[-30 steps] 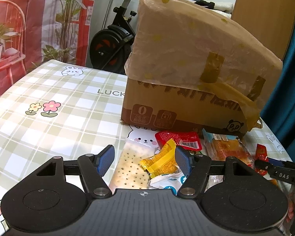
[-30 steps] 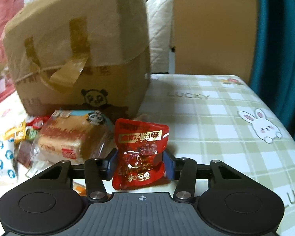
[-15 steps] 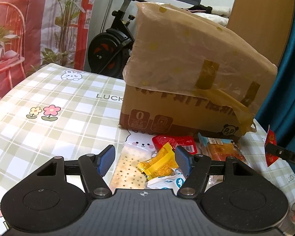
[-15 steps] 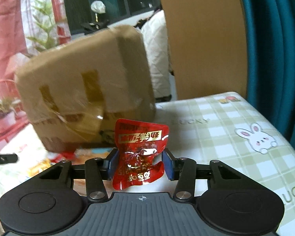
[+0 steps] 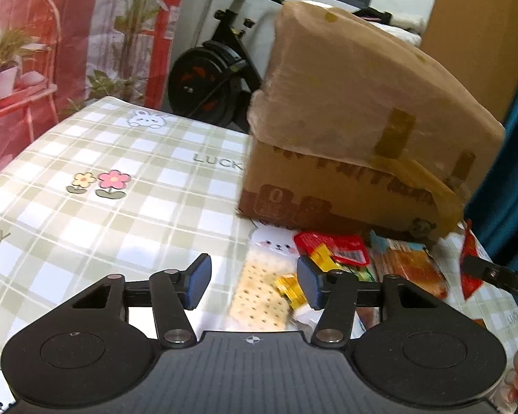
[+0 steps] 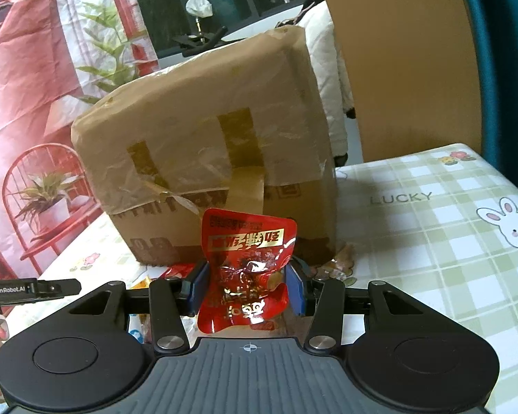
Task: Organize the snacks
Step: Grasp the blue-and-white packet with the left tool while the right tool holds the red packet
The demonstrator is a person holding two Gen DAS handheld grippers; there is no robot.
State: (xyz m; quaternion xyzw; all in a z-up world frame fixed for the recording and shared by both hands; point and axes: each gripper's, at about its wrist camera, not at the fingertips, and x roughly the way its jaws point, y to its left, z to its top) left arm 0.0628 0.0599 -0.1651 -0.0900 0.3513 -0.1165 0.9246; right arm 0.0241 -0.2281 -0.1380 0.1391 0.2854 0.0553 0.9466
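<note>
Crinkled red foil snack packet with gold lettering [image 6: 247, 269] is clamped upright between the blue pads of the right gripper [image 6: 246, 286], raised above the green-checked tablecloth [image 6: 431, 241], before the taped brown cardboard box [image 6: 207, 158]. Left gripper [image 5: 253, 281] jaws are closing with nothing pressed between them, over a clear-wrapped pale cracker pack [image 5: 259, 293] and a yellow sweet wrapper [image 5: 291, 289]

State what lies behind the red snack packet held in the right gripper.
Behind the red snack packet stands the taped cardboard box. The packet covers the box's lower front there.
</note>
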